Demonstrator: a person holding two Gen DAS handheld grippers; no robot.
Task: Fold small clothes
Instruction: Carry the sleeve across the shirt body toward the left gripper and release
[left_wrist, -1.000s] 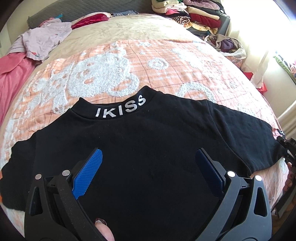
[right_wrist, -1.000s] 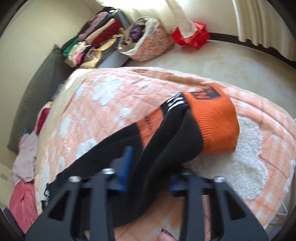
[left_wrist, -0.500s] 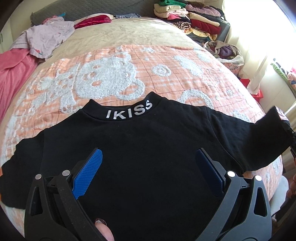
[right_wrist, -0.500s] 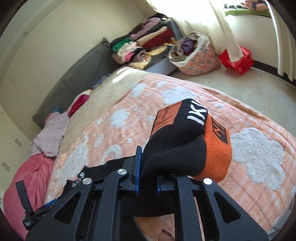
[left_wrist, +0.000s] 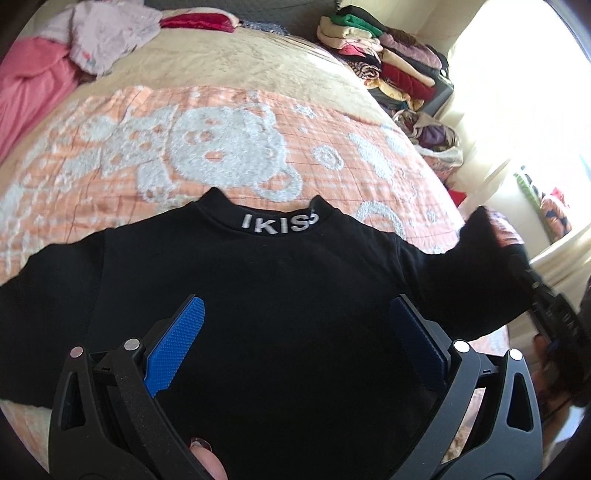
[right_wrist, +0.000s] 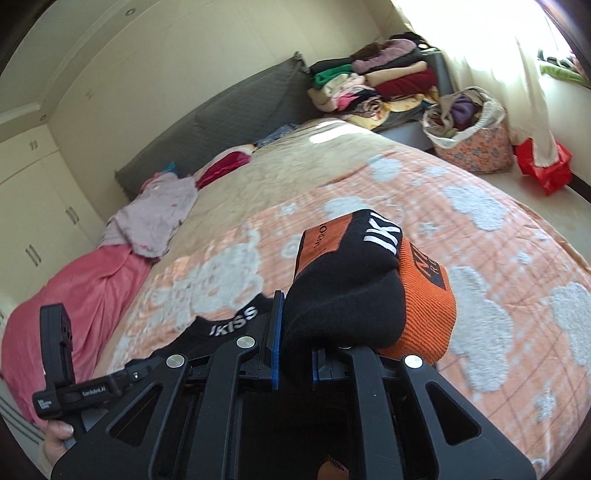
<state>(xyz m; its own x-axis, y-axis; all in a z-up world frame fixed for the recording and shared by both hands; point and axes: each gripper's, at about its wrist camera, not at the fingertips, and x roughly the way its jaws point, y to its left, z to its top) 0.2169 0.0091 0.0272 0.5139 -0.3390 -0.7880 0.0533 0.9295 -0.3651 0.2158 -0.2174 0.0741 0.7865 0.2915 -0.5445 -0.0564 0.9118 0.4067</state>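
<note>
A small black sweatshirt (left_wrist: 280, 295) with white "IKISS" on the collar lies flat on the orange bear blanket (left_wrist: 184, 147). My left gripper (left_wrist: 295, 332) is open just above its body, blue pads (left_wrist: 177, 343) wide apart. My right gripper (right_wrist: 293, 332) is shut on the right sleeve (right_wrist: 343, 291), which has an orange cuff (right_wrist: 428, 306), and holds it lifted off the bed. In the left wrist view the raised sleeve (left_wrist: 469, 280) shows at the right with the right gripper's body behind it.
A pink garment (left_wrist: 33, 85) and a pale one (left_wrist: 107, 37) lie at the bed's far left. Folded clothes are stacked (right_wrist: 373, 85) at the head of the bed, with a fabric basket (right_wrist: 469, 140) and a red bag (right_wrist: 543, 166) on the floor.
My right gripper closed on the sleeve cuff and lifted it up off the blanket, toward the sweatshirt's body. My left gripper stayed open and drifted slightly forward over the sweatshirt.
</note>
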